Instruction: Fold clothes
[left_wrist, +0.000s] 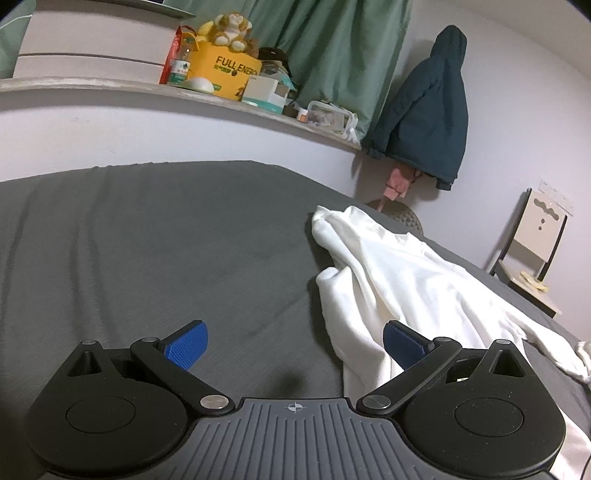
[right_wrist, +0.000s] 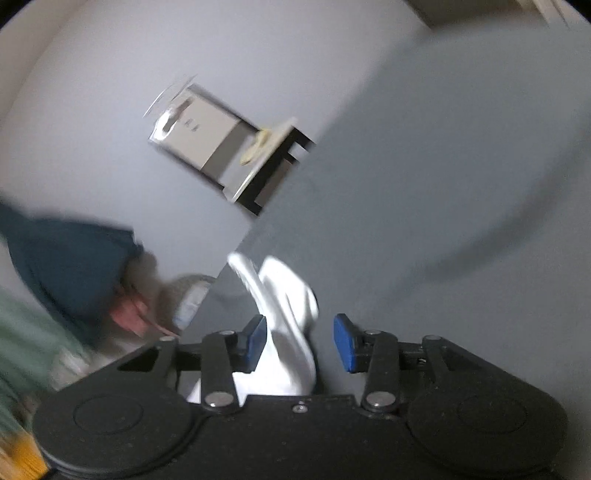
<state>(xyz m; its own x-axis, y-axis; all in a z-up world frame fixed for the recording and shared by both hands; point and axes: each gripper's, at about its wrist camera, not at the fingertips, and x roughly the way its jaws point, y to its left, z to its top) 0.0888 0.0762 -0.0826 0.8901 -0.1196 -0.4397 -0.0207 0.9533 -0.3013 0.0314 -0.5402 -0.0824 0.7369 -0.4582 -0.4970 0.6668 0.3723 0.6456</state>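
Left gripper (left_wrist: 293, 345) hovers wide open over the grey bed (left_wrist: 147, 240), beside the crumpled white garment (left_wrist: 399, 280); right gripper (right_wrist: 300, 341), jaws apart, straddles a fold. Soft, limp cloth likely needs pinching at an edge.

soft white cloth garment (left_wrist: 399, 273); matt grey sheet (left_wrist: 166, 240)

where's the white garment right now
In the left wrist view the crumpled white fabric garment lies on the right side of the dark grey bed sheet, just beyond the open left gripper.
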